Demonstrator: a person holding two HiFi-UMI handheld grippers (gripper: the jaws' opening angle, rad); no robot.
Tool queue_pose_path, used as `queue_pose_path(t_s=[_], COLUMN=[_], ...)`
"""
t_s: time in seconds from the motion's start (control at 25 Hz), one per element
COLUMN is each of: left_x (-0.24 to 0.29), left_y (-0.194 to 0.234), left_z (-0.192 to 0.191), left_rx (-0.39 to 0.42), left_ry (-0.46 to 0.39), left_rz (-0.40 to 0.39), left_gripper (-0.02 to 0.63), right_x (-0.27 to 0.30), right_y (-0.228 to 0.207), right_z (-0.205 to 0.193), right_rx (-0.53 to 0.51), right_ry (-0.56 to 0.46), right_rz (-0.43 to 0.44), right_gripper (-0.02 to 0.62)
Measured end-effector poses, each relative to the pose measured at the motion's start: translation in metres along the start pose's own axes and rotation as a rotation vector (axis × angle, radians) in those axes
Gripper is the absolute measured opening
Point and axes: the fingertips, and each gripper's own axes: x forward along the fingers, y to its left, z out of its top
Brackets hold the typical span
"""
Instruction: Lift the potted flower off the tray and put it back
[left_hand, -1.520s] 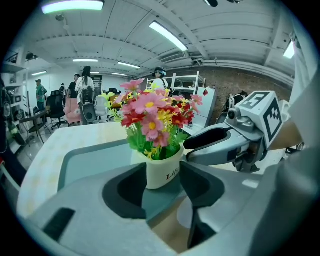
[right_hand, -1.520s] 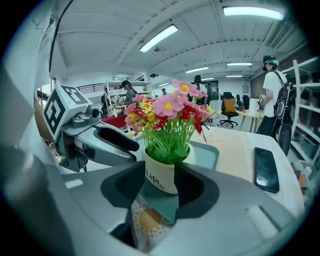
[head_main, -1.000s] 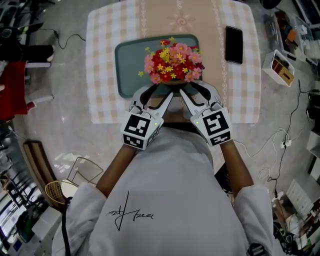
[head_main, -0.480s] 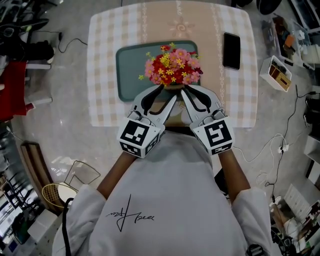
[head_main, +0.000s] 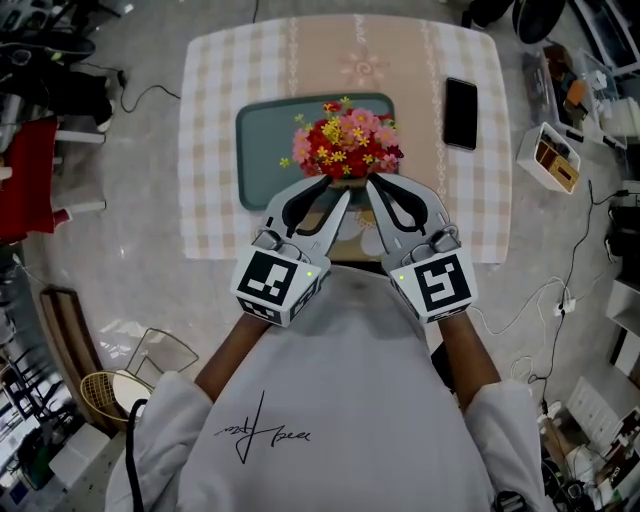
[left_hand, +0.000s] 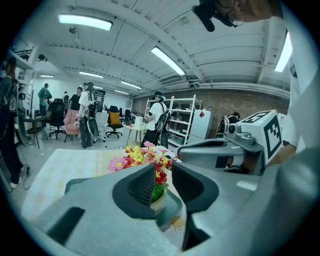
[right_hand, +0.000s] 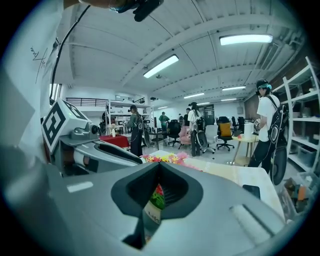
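Potted flower (head_main: 346, 148) stands upright on the teal tray (head_main: 262, 150), its long axis vertical and the red, pink and yellow blooms facing straight up at the head camera. It sits toward the tray's 4 o'clock corner, close to the near rim, and its white pot is mostly hidden under the blossoms from above.

The left gripper (head_main: 338, 187) reaches in from the flower's 7 o'clock. Its pads (left_hand: 142, 184) are a narrow way apart and have just been closing. They press on nothing, and the pot and blooms show through the gap, beyond the tips. The right gripper (head_main: 375, 183) comes in from 5 o'clock. Its fingertips (right_hand: 172, 192) have just closed and meet at the top with nothing pinched. The pot's white wall shows only through the wedge-shaped opening below them.

At the flower's 9 o'clock the tray floor lies bare up to its far rim. The checked table (head_main: 215, 120) runs on past the tray at 9, 12 and 3 o'clock. Its near edge, at 6 o'clock, lies under the two grippers. A dark phone (head_main: 460, 113) rests on the cloth at the flower's 2 o'clock, well apart from the tray.
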Motion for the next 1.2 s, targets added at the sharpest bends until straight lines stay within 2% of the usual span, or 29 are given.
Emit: queue_pose_path(t_s=[0.32,0.72,0.88,1.0,1.2], left_x=[-0.005,-0.008,-0.014,-0.017,-0.018], left_y=[-0.003,-0.008,-0.01,-0.014,-0.022], left_z=[0.019,0.044,0.046,0.046,0.046], left_rx=[-0.013,0.003,0.033,0.026,0.025], left_ry=[-0.05,-0.121,-0.12,-0.113,-0.113], left_rz=[-0.015,-0.039,-0.068,-0.108,-0.149], left_gripper=[0.083,0.0,-0.002,-0.002,-0.002], right_x=[-0.003,-0.004,-0.008,-0.009,-0.012], right_y=[0.009,0.013,0.014,0.015,0.011], right_z=[0.008,0.035,0.04,0.042,0.043], right_rx=[0.051,0.007,0.003,0.001,0.018], right_ry=[0.004,-0.025,-0.019,-0.012,-0.013], right_rz=[0.033,0.078,0.106,0.122,0.103], right_gripper=[0.006,0.005,0.003,0.003,0.003])
